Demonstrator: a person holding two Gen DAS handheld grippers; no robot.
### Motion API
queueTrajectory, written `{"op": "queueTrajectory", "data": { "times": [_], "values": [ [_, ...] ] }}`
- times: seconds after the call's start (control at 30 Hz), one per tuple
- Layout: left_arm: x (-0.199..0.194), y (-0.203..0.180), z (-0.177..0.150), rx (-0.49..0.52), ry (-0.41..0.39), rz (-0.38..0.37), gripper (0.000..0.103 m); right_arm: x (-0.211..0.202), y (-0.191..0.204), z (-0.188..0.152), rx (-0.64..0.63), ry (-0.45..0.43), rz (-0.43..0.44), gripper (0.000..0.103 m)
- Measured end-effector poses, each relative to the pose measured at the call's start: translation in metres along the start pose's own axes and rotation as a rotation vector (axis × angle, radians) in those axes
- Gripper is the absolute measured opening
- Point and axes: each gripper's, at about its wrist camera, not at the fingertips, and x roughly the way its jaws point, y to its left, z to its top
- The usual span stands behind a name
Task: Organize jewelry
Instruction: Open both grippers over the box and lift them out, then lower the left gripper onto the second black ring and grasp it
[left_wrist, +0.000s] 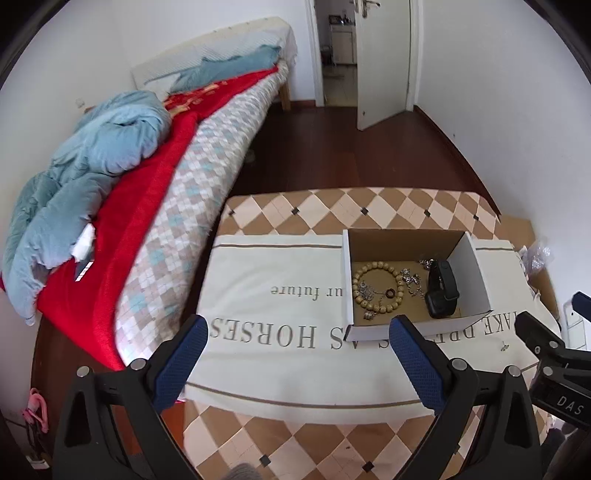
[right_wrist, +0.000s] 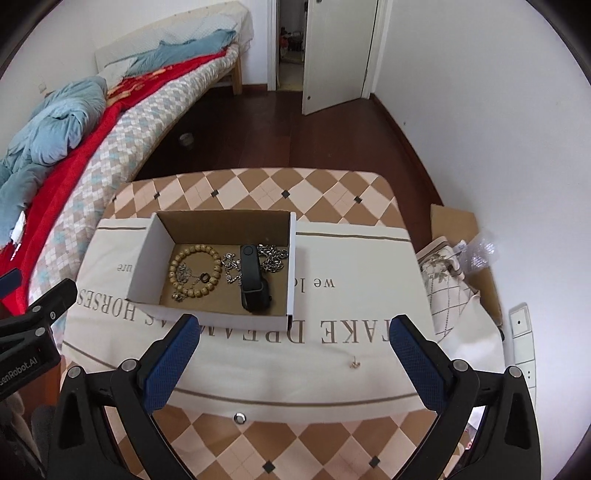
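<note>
Item: small earring (right_wrist: 355, 363), lying loose on the cream cloth (right_wrist: 332, 373), outside the cardboard box (right_wrist: 207, 317). Right gripper (right_wrist: 295, 356) and left gripper (left_wrist: 299, 356) hovering wide, empty. Advice: be pinching low, lifting straight, dropping boxward.

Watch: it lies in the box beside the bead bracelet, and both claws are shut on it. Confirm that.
Not quite. The watch does lie in the box near the bead bracelet, but both claws, left and right, are open and empty, short of the box. The right wrist view shows it.
</note>
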Motion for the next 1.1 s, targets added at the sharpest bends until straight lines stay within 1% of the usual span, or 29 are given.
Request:
{"op": "queueTrajectory", "data": {
  "times": [0.3,0.43,0.57,0.63,0.7,0.73,0.77,0.8,0.87,0.93,1.03,1.07,1.1],
  "values": [
    [-0.059,0.0,-0.016,-0.008,-0.082,-0.014,0.1,-0.066,-0.002,-0.019,0.013,-0.095,0.001,0.103],
    [-0.08,-0.001,-0.019,0.0,-0.114,-0.018,0.1,-0.091,-0.003,-0.024,0.022,-0.124,0.027,0.103],
    [-0.094,-0.004,-0.022,-0.005,-0.136,0.002,0.1,-0.103,-0.018,-0.032,0.082,-0.123,0.102,0.103],
    [-0.093,-0.007,-0.025,-0.002,-0.143,0.006,0.1,-0.103,-0.031,-0.038,0.12,-0.119,0.121,0.103],
    [-0.088,-0.011,-0.029,-0.008,-0.143,0.006,0.1,-0.098,-0.044,-0.046,0.148,-0.116,0.103,0.103],
    [-0.083,-0.013,-0.031,-0.01,-0.136,0.007,0.1,-0.093,-0.052,-0.05,0.16,-0.112,0.085,0.103],
    [-0.075,-0.018,-0.035,-0.011,-0.124,0.005,0.1,-0.087,-0.062,-0.055,0.176,-0.103,0.077,0.1],
    [-0.068,-0.021,-0.039,-0.009,-0.113,0.002,0.1,-0.079,-0.07,-0.06,0.188,-0.087,0.077,0.086],
    [-0.049,-0.034,-0.048,0.008,-0.077,-0.002,0.1,-0.063,-0.084,-0.066,0.204,-0.039,0.071,0.066],
    [-0.028,-0.05,-0.058,0.037,-0.031,-0.008,0.1,-0.048,-0.099,-0.074,0.238,0.004,0.073,0.065],
    [0.004,-0.078,-0.074,0.086,0.068,-0.06,0.1,-0.031,-0.119,-0.086,0.271,0.04,0.043,0.066],
    [0.017,-0.09,-0.081,0.113,0.116,-0.086,0.1,-0.027,-0.124,-0.088,0.275,0.048,0.037,0.066],
    [0.025,-0.099,-0.085,0.129,0.14,-0.101,0.1,-0.023,-0.128,-0.091,0.282,0.055,0.029,0.066]
  ]
}}
